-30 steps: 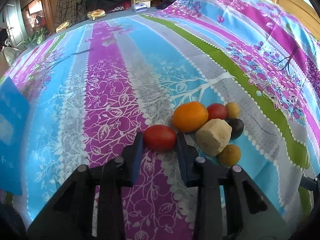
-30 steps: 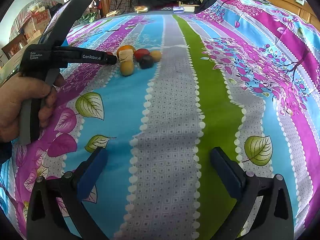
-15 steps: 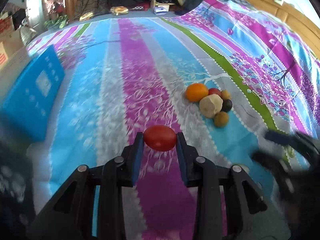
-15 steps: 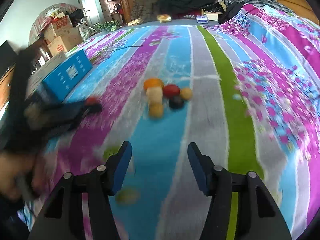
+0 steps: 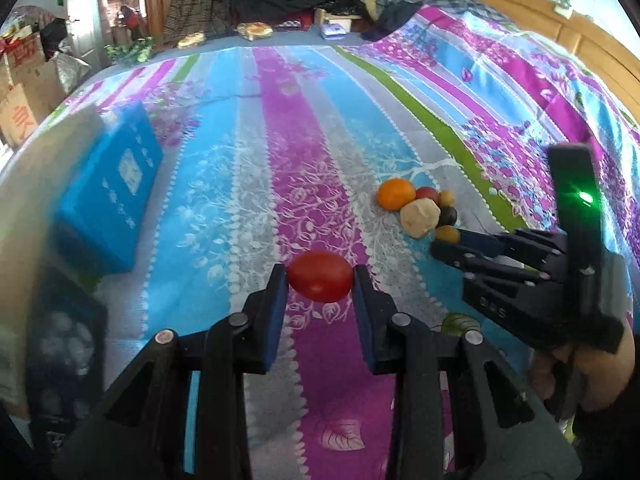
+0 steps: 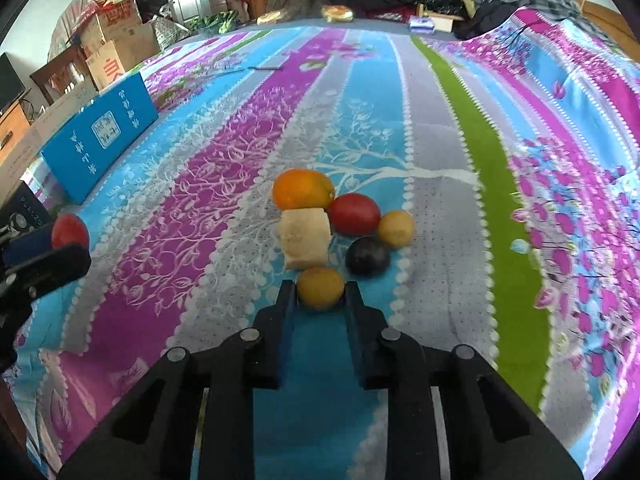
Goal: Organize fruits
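Tomato [image 5: 320, 276] sits pinched in my left gripper [image 5: 320, 280], lifted clear for sorting. My right gripper [image 6: 320, 294] brackets the yellow fruit [image 6: 320, 288] (contact looks likely; grip unconfirmed).

Bright, even daylight; shadows are faint. Both fisheye views bend strongly toward dark corners. The blue box [image 5: 108, 188] is smeared at the left, and the bedspread [image 6: 580, 280] blurs at right.
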